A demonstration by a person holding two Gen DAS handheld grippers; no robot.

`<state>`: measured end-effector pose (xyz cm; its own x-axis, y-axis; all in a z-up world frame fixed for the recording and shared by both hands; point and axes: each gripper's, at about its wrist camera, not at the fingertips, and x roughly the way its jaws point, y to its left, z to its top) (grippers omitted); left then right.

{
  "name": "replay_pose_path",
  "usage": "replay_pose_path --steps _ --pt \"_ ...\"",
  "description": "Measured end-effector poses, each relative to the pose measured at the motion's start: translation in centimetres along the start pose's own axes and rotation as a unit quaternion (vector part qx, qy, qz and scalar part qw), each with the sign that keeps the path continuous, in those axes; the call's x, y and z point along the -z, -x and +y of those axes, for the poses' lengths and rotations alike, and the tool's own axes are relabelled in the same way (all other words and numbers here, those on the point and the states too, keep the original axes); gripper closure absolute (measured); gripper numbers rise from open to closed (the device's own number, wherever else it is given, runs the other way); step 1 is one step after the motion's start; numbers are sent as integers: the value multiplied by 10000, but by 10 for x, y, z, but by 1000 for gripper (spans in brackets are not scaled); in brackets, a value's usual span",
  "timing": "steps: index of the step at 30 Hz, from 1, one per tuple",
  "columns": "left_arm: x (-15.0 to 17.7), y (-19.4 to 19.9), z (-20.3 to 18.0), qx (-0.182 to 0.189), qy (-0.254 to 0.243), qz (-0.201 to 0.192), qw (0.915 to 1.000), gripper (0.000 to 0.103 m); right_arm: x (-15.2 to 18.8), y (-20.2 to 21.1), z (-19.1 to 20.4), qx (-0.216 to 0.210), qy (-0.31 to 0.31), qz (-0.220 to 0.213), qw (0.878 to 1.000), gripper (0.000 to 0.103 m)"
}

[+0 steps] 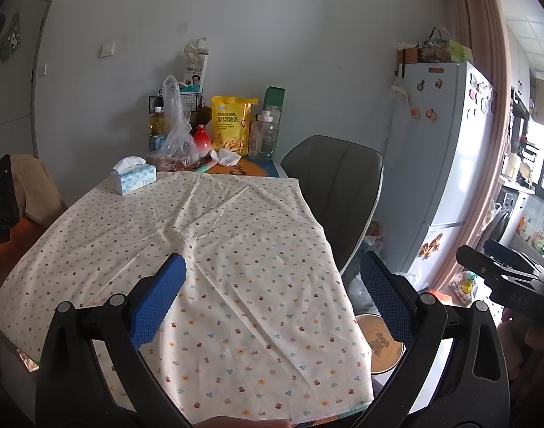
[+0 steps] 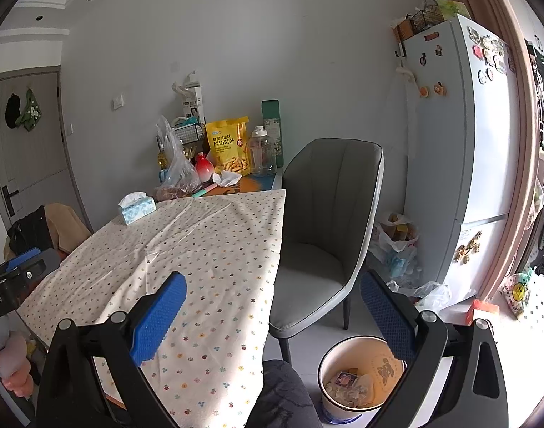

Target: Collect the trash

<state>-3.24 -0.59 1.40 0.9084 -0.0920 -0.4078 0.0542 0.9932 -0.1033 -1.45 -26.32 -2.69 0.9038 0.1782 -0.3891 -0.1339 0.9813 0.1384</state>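
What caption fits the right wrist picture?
Open right gripper above the flowered tablecloth, trash bin holding wrappers below.

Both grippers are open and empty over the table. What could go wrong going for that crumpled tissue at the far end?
The tissue lies among a red vase, a water bottle and a snack bag; a wide reach may knock one over. The tablecloth is already wrinkled, so dragging fingers could bunch it. The bin sits on the floor beside the chair; a drop could miss.

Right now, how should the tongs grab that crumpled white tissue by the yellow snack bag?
Pinch the crumpled tissue by its raised peak, coming from above on the near side. It lies loose on the table, and the snack bag and bottle crowd behind.
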Motion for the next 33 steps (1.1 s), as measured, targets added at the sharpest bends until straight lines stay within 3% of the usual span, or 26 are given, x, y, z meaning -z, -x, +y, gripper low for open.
replay_pose_path --steps 33 --pt "-3 1 -4 43 -72 -6 10000 6 -2 5 -4 19 -2 -29 10000 7"
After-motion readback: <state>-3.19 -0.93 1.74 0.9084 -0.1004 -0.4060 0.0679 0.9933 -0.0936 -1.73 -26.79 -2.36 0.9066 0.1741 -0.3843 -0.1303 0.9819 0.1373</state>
